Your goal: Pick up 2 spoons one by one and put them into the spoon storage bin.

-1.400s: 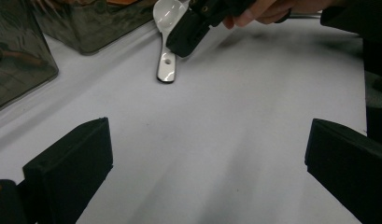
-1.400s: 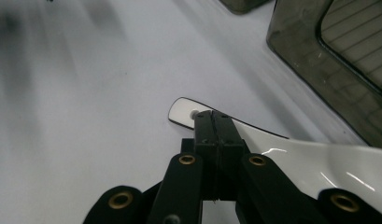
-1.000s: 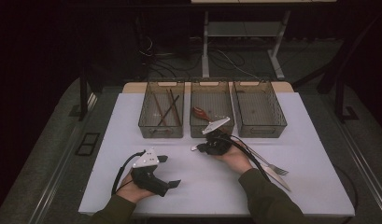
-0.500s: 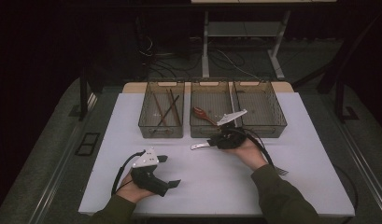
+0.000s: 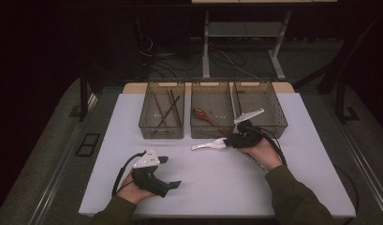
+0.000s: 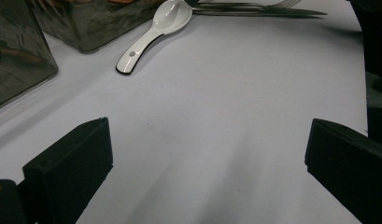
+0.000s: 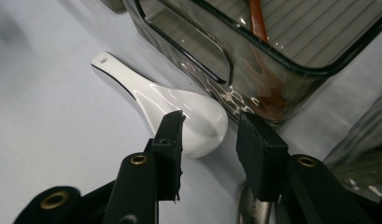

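Observation:
A white ceramic spoon [image 5: 209, 146] lies on the white table just in front of the middle basket [image 5: 210, 84]. My right gripper [image 5: 231, 140] is at its bowl end. In the right gripper view the right gripper [image 7: 212, 119] stands open low over the table, its jaws on either side of the spoon's bowl [image 7: 200, 119], close to the basket's wall [image 7: 216, 60]. My left gripper [image 5: 170, 172] rests open near the front of the table, with nothing between the jaws. In its own view the left gripper [image 6: 207, 158] faces bare table, with the spoon [image 6: 156, 25] far ahead.
Three smoked-plastic baskets stand in a row at the back: the left one [image 5: 147, 126] holds chopsticks [image 5: 168, 108], the middle one a reddish-brown spoon [image 5: 204, 115], and the right one [image 5: 279, 123] is behind my right hand. Metal forks [image 6: 258, 9] lie on the table by that hand.
My right hand and gripper have swung to the right, staying at the white spoon's bowl end. The spoon still lies on the table. The left gripper has not moved.

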Tool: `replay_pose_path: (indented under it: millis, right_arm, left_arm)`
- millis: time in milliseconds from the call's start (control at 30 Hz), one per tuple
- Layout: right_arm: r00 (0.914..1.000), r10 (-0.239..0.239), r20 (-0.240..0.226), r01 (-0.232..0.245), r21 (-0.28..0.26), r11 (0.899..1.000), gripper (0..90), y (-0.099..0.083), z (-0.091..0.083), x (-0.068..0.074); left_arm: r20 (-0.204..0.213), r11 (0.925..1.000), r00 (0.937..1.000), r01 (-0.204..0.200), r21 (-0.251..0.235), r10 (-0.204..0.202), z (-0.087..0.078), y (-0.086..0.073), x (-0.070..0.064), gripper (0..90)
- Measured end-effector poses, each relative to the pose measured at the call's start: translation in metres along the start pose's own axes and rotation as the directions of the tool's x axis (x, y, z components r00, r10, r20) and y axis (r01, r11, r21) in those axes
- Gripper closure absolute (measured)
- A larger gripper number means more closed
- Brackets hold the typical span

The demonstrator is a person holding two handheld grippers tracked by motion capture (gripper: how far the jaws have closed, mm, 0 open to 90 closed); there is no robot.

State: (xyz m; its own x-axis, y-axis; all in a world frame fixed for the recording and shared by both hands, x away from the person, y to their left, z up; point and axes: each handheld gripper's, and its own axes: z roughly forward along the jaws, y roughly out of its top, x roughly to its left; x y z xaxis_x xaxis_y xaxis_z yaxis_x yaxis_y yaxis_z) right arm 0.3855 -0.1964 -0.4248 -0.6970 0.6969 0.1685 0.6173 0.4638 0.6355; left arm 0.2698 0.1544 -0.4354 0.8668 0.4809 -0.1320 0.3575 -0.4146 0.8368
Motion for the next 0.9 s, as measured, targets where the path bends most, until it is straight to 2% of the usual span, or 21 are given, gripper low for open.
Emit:
replay_pose_path:
  millis: [300,400,533,633,900]
  right_arm:
    - [0.9992,0.033,-0.024,-0.032,0.035,0.999,59.3,-0.003,0.018,-0.002]
    - [0.9988,0.031,-0.037,-0.03,0.029,0.999,65.8,-0.004,0.02,-0.001]
    - [0.9986,-0.006,-0.052,0.008,0.04,0.999,71.8,-0.003,0.02,0.003]
    - [0.9983,-0.011,-0.056,0.013,0.038,0.999,76.1,-0.003,0.018,0.003]
    - [0.9973,-0.033,-0.066,0.035,0.023,0.999,80.2,-0.006,0.014,0.003]
  left_arm:
    - [0.002,1.0,1.0,-0.003,0.0,0.003,0.0,0.0,0.0,0.2]
    - [0.003,1.0,1.0,-0.002,0.001,0.002,0.0,0.0,0.0,0.2]
    - [0.003,1.0,1.0,-0.004,0.001,0.004,0.0,0.0,0.0,0.2]
    - [0.002,1.0,1.0,-0.004,0.0,0.004,0.0,0.0,-0.001,0.2]
    - [0.0,1.0,1.0,-0.002,-0.002,0.002,0.0,0.0,-0.001,0.2]
